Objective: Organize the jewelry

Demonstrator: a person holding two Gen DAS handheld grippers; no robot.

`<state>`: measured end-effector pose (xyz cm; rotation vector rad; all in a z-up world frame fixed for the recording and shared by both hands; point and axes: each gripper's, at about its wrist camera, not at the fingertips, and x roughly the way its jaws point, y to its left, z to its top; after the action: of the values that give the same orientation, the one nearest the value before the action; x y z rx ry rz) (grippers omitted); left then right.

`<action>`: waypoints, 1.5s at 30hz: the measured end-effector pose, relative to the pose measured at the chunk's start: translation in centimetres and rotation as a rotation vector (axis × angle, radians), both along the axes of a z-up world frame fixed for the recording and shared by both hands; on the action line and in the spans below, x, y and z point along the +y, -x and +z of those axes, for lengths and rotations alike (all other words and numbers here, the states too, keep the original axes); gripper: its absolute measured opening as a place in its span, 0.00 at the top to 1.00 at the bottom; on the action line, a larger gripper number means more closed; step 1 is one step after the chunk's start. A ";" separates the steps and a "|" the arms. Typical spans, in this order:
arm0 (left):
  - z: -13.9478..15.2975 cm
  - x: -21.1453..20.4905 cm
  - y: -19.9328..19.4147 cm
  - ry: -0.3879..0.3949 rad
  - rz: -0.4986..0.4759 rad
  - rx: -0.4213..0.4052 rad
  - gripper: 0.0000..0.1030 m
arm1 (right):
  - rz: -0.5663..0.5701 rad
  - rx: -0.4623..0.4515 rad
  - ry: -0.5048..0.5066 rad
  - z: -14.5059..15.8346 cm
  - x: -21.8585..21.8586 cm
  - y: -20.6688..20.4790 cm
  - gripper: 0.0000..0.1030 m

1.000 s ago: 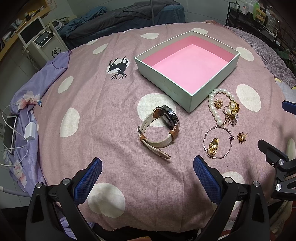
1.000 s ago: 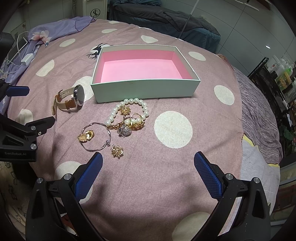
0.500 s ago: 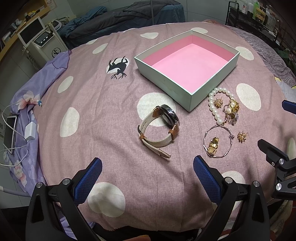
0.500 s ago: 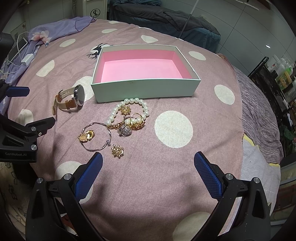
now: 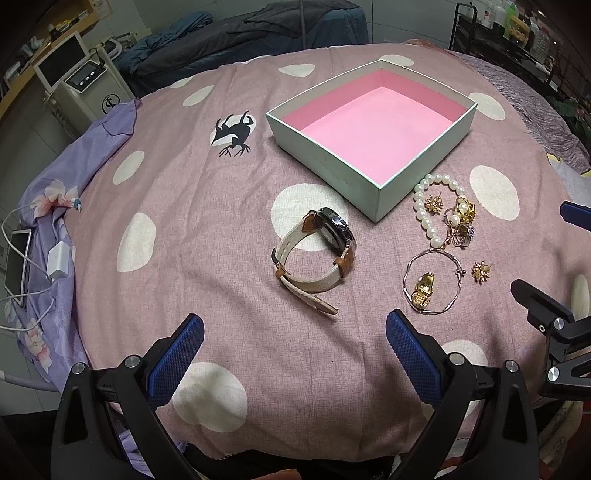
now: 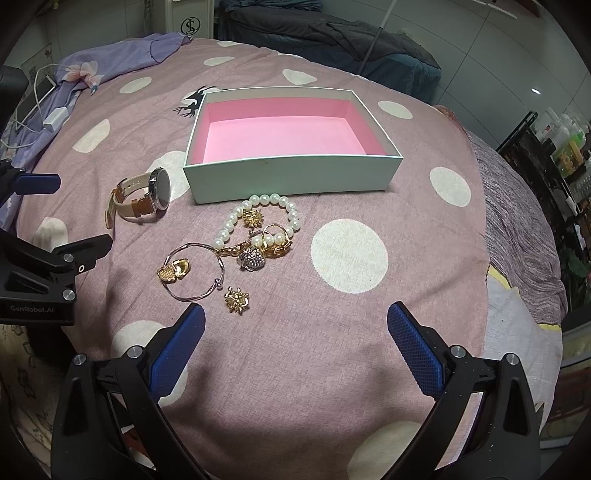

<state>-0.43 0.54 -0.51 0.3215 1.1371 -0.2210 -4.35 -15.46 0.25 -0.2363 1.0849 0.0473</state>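
Polka-dot tablecloth [image 5: 221, 229], dark sofa [image 5: 258, 29] behind

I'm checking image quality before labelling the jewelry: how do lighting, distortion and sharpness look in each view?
Left wrist view: strong fisheye bending with dark vignetted corners; dim, even light; the watch and pearl bracelet are sharp, with a glint on the watch's bezel. Right wrist view: same barrel distortion; the left claw casts a soft shadow on the cloth beside the gold heart charm; no motion blur.
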 end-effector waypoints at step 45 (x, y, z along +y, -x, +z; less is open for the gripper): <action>-3.3 -1.5 -2.3 0.041 -0.117 -0.075 0.61 | -0.043 -0.001 -0.142 -4.5 -1.0 -9.2 0.90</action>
<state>1.89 -0.97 -3.76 0.3578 1.0395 -0.3321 4.86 -16.46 -4.21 -0.0846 1.0804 0.0852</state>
